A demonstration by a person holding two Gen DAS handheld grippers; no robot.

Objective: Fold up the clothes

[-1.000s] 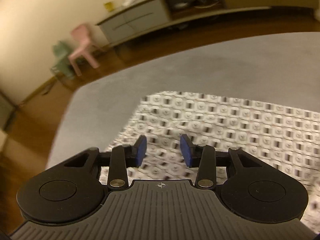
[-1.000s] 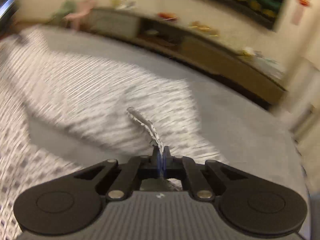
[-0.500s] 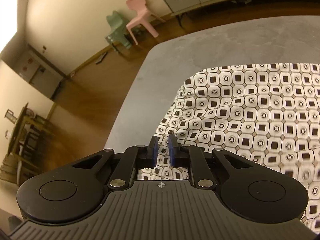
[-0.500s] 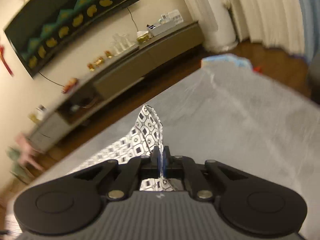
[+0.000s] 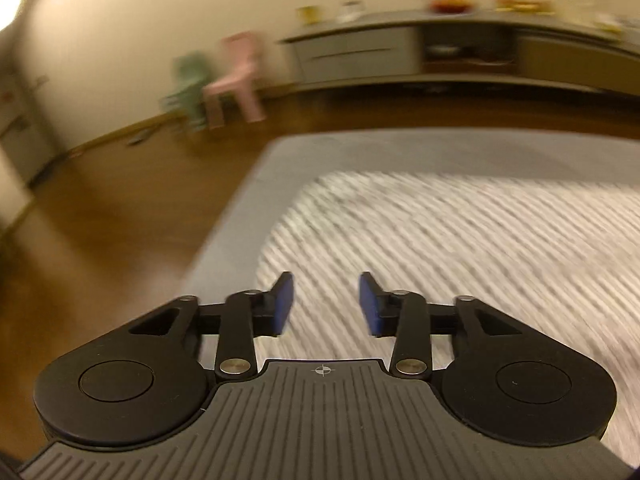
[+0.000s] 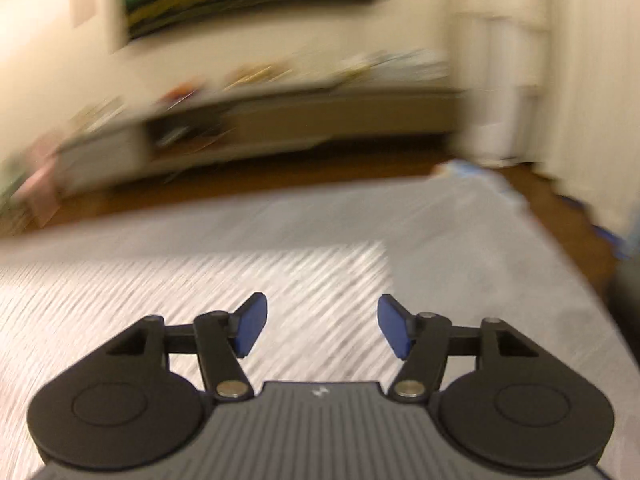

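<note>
Both tongs released, left gripper (image 5: pixel 325 304) and right gripper (image 6: pixel 319 326) hovering over the flat patterned garment (image 5: pixel 460 248) on the grey bed (image 5: pixel 400 152); heavy blur; I'd align corners squarely before pinching.

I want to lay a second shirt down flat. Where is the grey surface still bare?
Bare grey surface runs beyond the patterned garment toward the floor, and right of it. A narrower strip lies left. The middle is covered.
</note>
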